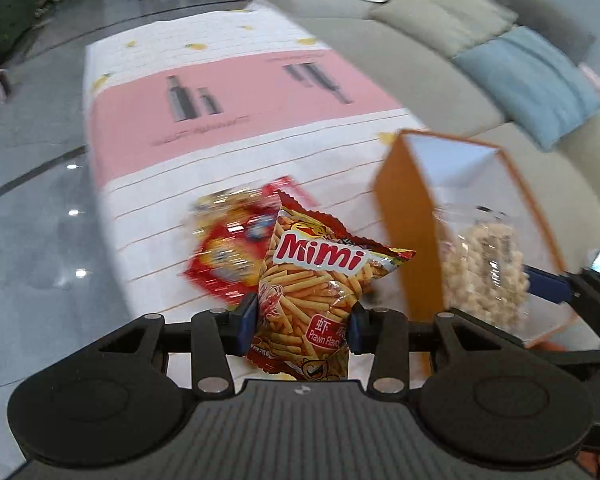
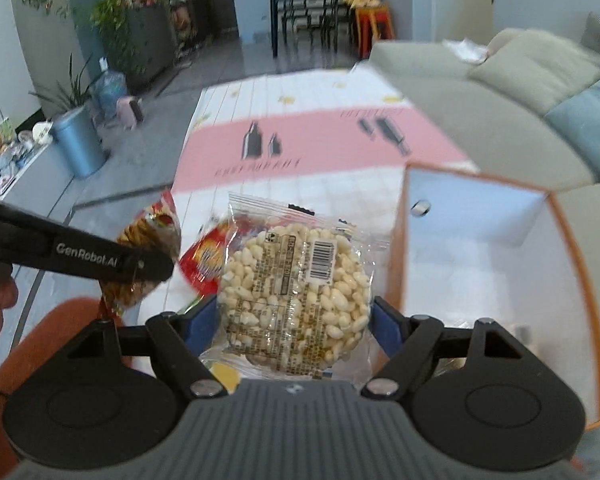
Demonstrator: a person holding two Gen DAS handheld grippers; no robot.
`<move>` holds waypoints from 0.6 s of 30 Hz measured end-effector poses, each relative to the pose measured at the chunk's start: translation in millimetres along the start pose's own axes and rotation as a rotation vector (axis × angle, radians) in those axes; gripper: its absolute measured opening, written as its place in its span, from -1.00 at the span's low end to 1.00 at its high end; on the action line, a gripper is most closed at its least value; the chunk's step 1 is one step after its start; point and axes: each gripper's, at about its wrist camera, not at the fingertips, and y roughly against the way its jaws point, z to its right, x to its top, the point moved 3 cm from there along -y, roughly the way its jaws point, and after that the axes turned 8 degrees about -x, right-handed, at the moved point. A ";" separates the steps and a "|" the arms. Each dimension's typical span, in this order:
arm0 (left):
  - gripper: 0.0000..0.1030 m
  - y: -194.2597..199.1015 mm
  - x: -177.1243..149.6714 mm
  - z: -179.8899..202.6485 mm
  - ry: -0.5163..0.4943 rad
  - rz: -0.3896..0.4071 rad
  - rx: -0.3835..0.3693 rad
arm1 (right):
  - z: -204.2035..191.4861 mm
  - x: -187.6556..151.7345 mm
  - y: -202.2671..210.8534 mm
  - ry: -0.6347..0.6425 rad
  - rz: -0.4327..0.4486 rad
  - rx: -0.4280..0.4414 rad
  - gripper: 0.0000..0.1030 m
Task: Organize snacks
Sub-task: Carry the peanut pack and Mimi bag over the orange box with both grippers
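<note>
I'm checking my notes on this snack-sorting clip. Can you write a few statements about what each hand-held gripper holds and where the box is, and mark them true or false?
1. The left hand-held gripper holds a Mimi bag. True.
2. The right hand-held gripper is empty. False: it is shut on a wrapped rice cake.
3. The orange box is open at the top. True.
4. The red packet lies inside the box. False: it lies on the tablecloth, beside the box.
5. The Mimi bag says cheese flavour. False: prawn flavour.
</note>
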 end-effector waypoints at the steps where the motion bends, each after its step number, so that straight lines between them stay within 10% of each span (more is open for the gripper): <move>1: -0.07 -1.6 3.1 6.5 -0.003 -0.002 -0.014 | 6.4 3.2 3.5 0.009 0.009 -0.009 0.50; 18: -0.07 -72.2 67.6 128.9 -0.063 -0.017 -0.059 | 122.1 18.5 -22.7 0.022 -0.033 -0.253 0.50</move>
